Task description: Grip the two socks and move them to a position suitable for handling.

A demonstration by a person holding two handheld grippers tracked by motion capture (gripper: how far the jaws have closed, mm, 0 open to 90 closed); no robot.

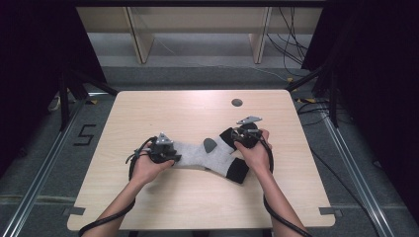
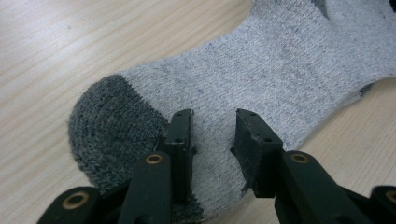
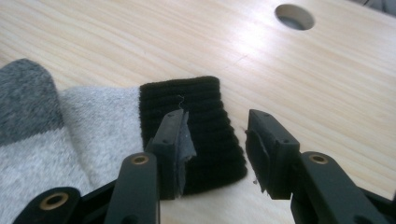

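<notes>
Pale wood makes up the table [image 1: 163,106], which has rounded corners and a small round hole [image 1: 236,102] near the far edge. Much bare room is left on the far half and along the near edge.

Two grey socks [image 1: 197,150] are laid crossed in the middle of the table, soft and knitted, with darker toes and heels and black ribbed cuffs [image 3: 201,126].

The left tool [image 2: 212,140] is held low over one sock beside its dark grey toe [image 2: 112,126]. Its jaws are set apart on the cloth, and nothing is squeezed between them.

The right tool [image 3: 217,144] is held at a black cuff. Its jaws are apart, one on the cuff and one over bare wood, and nothing is gripped.
</notes>
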